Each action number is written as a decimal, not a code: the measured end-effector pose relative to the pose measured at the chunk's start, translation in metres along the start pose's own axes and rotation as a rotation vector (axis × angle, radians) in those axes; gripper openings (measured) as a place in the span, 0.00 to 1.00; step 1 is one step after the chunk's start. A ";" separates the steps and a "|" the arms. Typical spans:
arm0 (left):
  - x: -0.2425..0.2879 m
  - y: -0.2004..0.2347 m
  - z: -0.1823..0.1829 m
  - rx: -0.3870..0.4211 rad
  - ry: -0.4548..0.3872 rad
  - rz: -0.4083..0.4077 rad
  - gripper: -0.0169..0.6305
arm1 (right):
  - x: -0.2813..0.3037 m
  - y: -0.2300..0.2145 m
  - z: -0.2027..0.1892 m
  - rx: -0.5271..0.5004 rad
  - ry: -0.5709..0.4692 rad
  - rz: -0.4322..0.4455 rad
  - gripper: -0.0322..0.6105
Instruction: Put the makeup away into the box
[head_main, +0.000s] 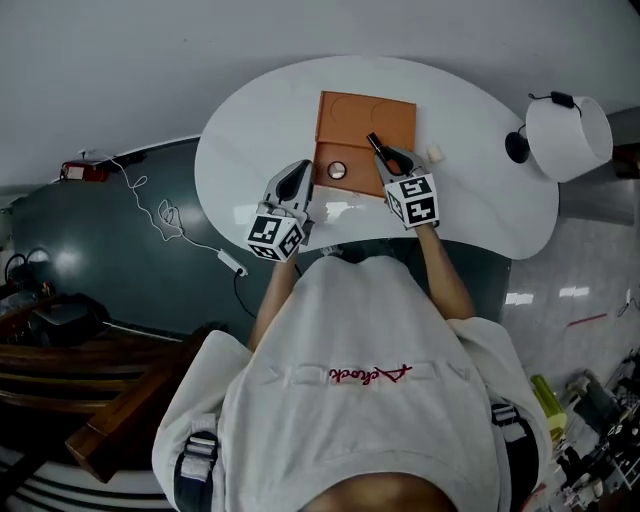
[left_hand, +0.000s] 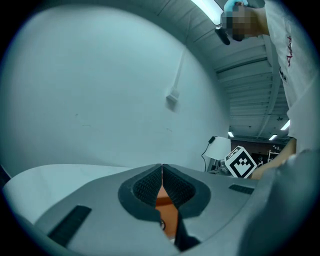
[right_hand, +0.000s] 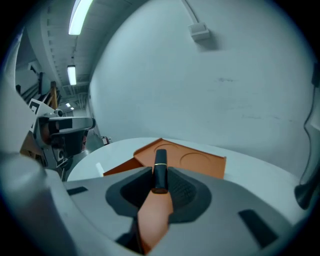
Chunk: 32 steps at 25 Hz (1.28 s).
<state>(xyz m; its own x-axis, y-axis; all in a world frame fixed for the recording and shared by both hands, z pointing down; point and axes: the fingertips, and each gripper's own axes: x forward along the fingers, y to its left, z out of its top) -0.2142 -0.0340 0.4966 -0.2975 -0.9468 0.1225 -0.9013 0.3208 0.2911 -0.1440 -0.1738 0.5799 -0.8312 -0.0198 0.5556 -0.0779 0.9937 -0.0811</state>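
A person in a white top leaned over a white oval table (head_main: 250, 150), a gripper in each hand. The left gripper (left_hand: 161, 172), jaws pressed together on nothing, hung at the near left corner of the open orange box (head_main: 365, 115), seemingly idle. The right gripper (head_main: 390, 160) was clamped on a black lipstick (right_hand: 160, 172) with a gold band. The tube pointed forward over the box's near half, probably ready to be laid inside. A small round case (head_main: 337, 170) lay in that half. The farther half showed round recesses. A small white item (head_main: 435, 153) sat just right of the box, and a white lamp (head_main: 568, 135) stood far right.
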 end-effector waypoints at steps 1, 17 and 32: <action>-0.007 0.006 0.000 -0.004 -0.003 0.021 0.05 | 0.005 0.008 0.000 -0.013 0.007 0.020 0.21; -0.037 0.041 -0.011 -0.061 -0.011 0.134 0.05 | 0.048 0.065 -0.069 -0.735 0.359 0.331 0.21; -0.034 0.049 -0.015 -0.076 0.001 0.143 0.05 | 0.064 0.056 -0.104 -0.727 0.541 0.363 0.22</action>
<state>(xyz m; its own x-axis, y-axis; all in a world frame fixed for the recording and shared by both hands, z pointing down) -0.2433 0.0142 0.5207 -0.4205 -0.8914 0.1690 -0.8234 0.4531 0.3416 -0.1447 -0.1076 0.6969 -0.3584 0.1739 0.9172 0.6421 0.7591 0.1070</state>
